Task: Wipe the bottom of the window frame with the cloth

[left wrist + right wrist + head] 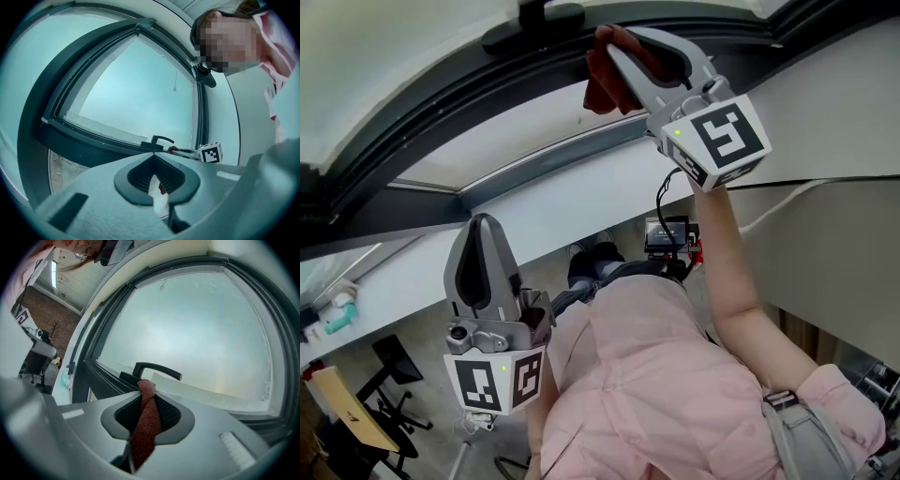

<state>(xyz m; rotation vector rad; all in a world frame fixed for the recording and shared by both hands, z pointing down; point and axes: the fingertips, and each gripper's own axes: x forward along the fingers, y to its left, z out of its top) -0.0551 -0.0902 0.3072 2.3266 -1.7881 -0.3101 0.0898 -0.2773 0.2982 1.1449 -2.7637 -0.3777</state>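
Note:
A dark red cloth [605, 80] hangs bunched from my right gripper [619, 42], which is shut on it. The cloth's [145, 423] top end sticks out past the fingertips, right beside the black window handle [157, 371]. That gripper is raised against the dark bottom rail of the window frame [412, 141], close to the handle [534, 23]. My left gripper [483, 230] is held lower and to the left, in front of the white sill, shut with nothing in it. The left gripper view looks past its own jaws [152, 161] to the frame [84, 140] and the far-off cloth [173, 149].
A white sill ledge [581, 197] runs below the frame. Beneath it I see a teal bottle [337, 314] on a shelf at left, a black chair [389, 375], and a small device with cables [666, 234]. A pink sleeve [675, 394] fills the lower middle.

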